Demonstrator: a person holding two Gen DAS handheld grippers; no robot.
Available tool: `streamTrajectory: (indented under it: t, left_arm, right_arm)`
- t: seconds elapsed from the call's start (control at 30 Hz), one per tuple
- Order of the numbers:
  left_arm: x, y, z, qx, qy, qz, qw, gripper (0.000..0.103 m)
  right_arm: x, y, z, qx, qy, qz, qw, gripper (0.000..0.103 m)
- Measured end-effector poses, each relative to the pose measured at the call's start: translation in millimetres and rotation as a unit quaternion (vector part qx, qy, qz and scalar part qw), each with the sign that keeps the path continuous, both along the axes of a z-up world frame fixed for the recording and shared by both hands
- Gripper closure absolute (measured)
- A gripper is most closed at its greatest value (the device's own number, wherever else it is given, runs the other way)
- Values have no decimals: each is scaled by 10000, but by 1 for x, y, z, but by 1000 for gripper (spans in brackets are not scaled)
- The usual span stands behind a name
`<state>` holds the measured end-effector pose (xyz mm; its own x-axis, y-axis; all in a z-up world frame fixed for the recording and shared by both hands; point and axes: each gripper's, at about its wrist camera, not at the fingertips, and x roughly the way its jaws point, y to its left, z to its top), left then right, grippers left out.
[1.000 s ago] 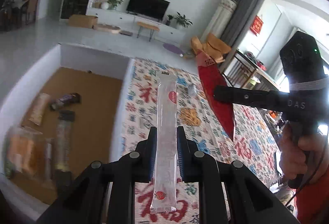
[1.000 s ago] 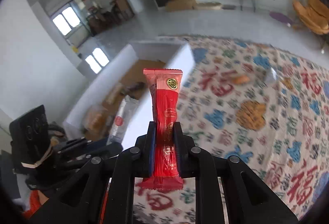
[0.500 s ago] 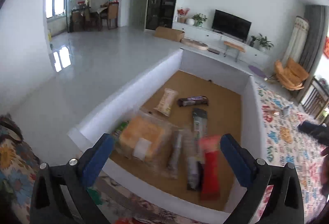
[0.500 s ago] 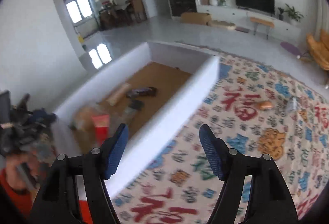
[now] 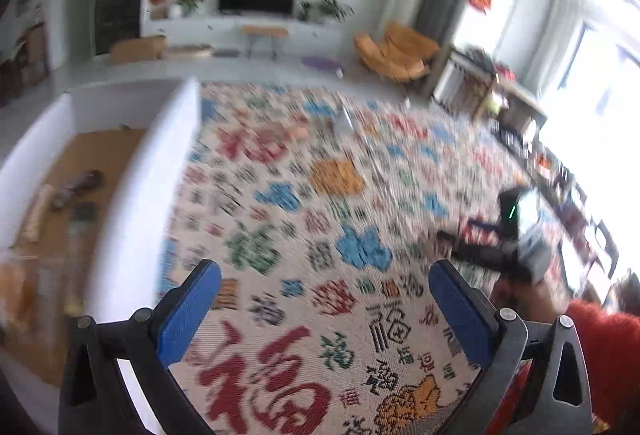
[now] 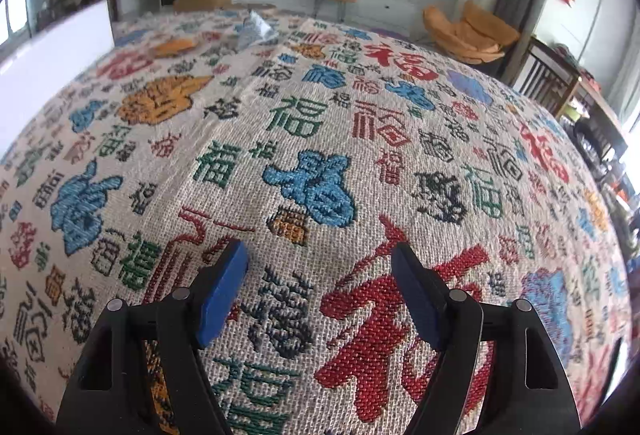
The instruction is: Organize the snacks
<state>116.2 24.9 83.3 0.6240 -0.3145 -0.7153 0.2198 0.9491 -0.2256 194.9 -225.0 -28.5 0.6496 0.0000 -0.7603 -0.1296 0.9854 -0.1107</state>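
Blurry snacks (image 5: 60, 203) lie flat in white box (image 5: 140, 195); silver packet (image 6: 254, 29), maybe another snack, on cloth.

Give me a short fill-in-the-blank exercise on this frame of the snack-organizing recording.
1. The left gripper with blue pads has its jaws ____.
2. The right gripper holds ____ between its fingers.
3. The white-walled box with the brown floor lies to the ____ in the left wrist view.
4. The small silvery packet rests on the patterned woven ____.

Missing words: open; nothing; left; cloth
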Motion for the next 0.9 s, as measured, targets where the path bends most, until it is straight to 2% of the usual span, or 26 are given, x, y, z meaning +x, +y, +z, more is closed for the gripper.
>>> streamTrajectory:
  t: [0.1,0.17,0.23,0.37,0.43,0.57,0.9]
  left_arm:
    - [26,-28,-54,397,538,-109,9977,0]
    - [43,-30,-82,553,673,-20,9962,1]
    - [57,-28,-97,621,688,170,9956,1]
    - [83,-18,-111,601,601,466,9953,1]
    - [90,-16,-121,782,630,561,9934,1]
    - [89,-21,-126,1155,399,522,9911,0]
    - [89,-20,-127,1130,395,530,9914,0]
  right_arm:
    - [8,-13,-2,281,142,-192,9993,21]
    - [10,-21,-3,449,218,-251,9984,17]
    - [11,-25,-2,538,236,-271,9979,16]
    - [13,-26,0,475,239,-295,9982,14]
    - [15,-20,-5,474,243,-295,9981,14]
    - [15,-19,-6,470,243,-297,9982,14]
    - [15,-19,-6,475,243,-296,9981,14]
